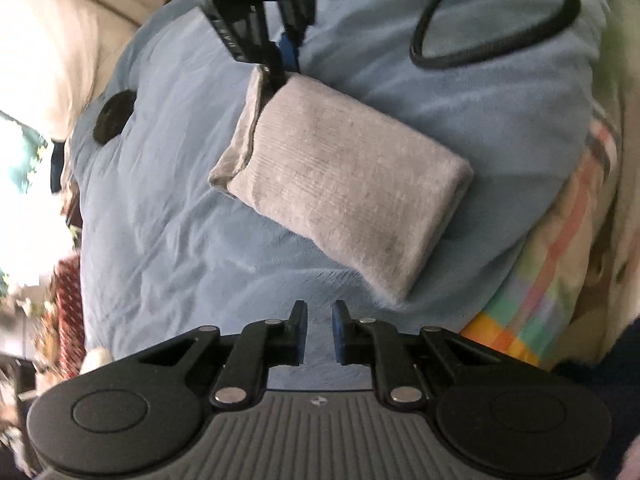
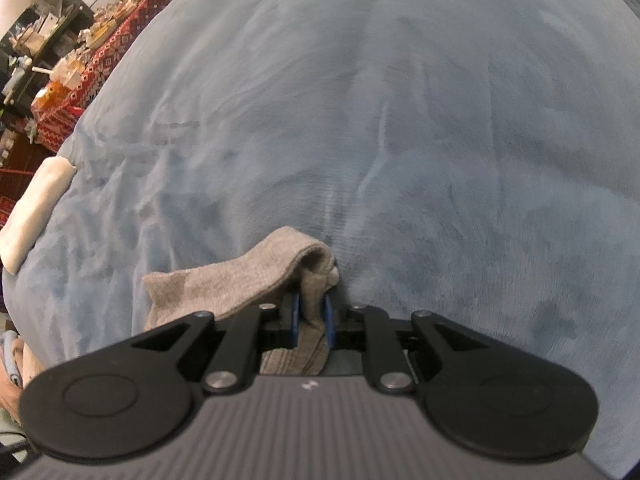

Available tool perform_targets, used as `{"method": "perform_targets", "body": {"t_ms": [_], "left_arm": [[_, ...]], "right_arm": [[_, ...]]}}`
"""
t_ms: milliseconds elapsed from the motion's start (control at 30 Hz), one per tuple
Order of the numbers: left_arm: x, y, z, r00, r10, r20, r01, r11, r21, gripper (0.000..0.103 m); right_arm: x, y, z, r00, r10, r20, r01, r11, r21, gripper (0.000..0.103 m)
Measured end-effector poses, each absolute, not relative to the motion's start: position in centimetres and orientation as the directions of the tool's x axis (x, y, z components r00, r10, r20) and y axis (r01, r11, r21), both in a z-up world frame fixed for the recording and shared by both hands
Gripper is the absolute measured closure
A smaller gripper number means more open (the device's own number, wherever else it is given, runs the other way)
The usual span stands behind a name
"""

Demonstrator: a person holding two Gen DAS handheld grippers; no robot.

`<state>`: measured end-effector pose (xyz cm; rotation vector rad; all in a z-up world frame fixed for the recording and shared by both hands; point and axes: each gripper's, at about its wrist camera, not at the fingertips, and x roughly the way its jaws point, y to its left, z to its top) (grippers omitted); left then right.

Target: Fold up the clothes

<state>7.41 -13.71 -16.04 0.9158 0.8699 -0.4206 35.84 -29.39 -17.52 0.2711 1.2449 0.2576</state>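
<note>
Grey sock [image 1: 340, 184]: folded, on blue blanket [image 1: 168, 208] just ahead of our left gripper [image 1: 320, 332], whose nearly closed jaws grasp nothing. Our right gripper [image 2: 311, 320] clenches its far end. Black cable loop [image 1: 496, 20] lies beyond; white cloth [image 2: 36, 216] far left of right gripper.
</note>
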Motion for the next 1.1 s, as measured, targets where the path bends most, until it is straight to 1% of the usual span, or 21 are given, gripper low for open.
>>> {"method": "perform_targets", "body": {"t_ms": [100,167,200,233,300,333,367,567,600,633,700,900,1000,1100], "left_arm": [[8.0,-13.5,-15.8,0.560,-0.001,-0.828,0.640,0.635,0.433,0.088],[8.6,-12.9,-15.3,0.507,-0.069,-0.859,0.644,0.693,0.324,0.088],[9.1,-12.3,-14.9,0.481,-0.106,-0.870,0.635,0.726,0.263,0.088],[9.5,-11.9,-14.6,0.461,-0.133,-0.877,0.628,0.748,0.216,0.089],[10.6,-10.6,-14.1,0.417,-0.182,-0.890,0.604,0.787,0.122,0.088],[11.2,-9.9,-13.9,0.401,-0.204,-0.893,0.590,0.804,0.082,0.088],[11.8,-9.3,-13.7,0.388,-0.224,-0.894,0.574,0.818,0.044,0.088],[15.9,-5.6,-12.2,0.377,-0.298,-0.877,0.483,0.871,-0.089,0.088],[17.0,-4.8,-11.9,0.375,-0.313,-0.873,0.469,0.876,-0.113,0.085],[18.2,-4.1,-11.7,0.372,-0.324,-0.870,0.454,0.881,-0.134,0.080],[20.4,-2.9,-11.7,0.370,-0.345,-0.863,0.424,0.889,-0.174,0.077],[24.8,-1.0,-12.3,0.304,-0.408,-0.861,0.360,0.886,-0.292,0.077],[25.7,-0.6,-12.9,0.281,-0.428,-0.859,0.340,0.881,-0.327,0.077],[26.1,0.0,-13.5,0.271,-0.440,-0.856,0.312,0.882,-0.354,0.077]], "right_arm": [[35.7,-29.9,-17.6,0.309,0.350,-0.884,-0.017,0.932,0.363,0.087],[35.5,-30.2,-17.7,0.318,0.362,-0.876,-0.010,0.925,0.379,0.086],[35.4,-30.5,-17.7,0.324,0.370,-0.871,-0.005,0.921,0.389,0.084],[35.2,-30.9,-17.7,0.330,0.380,-0.864,0.002,0.915,0.403,0.078],[34.8,-31.8,-17.5,0.351,0.398,-0.848,0.014,0.903,0.430,0.071],[34.5,-32.4,-17.4,0.364,0.404,-0.839,0.023,0.897,0.442,0.069],[34.0,-33.1,-17.2,0.378,0.406,-0.832,0.039,0.891,0.453,0.068],[28.5,-34.9,-15.1,0.445,0.424,-0.789,0.070,0.862,0.503,0.066],[27.1,-34.6,-14.8,0.451,0.439,-0.777,0.067,0.852,0.519,0.066],[25.6,-34.2,-14.7,0.452,0.459,-0.765,0.062,0.839,0.540,0.066],[22.7,-32.9,-14.8,0.455,0.481,-0.750,0.060,0.824,0.564,0.066],[16.7,-28.9,-18.9,0.420,0.513,-0.748,0.123,0.785,0.607,0.066],[15.7,-29.3,-20.7,0.445,0.539,-0.716,0.181,0.729,0.661,0.068],[15.1,-29.4,-22.0,0.461,0.567,-0.683,0.216,0.675,0.705,0.068]]}}
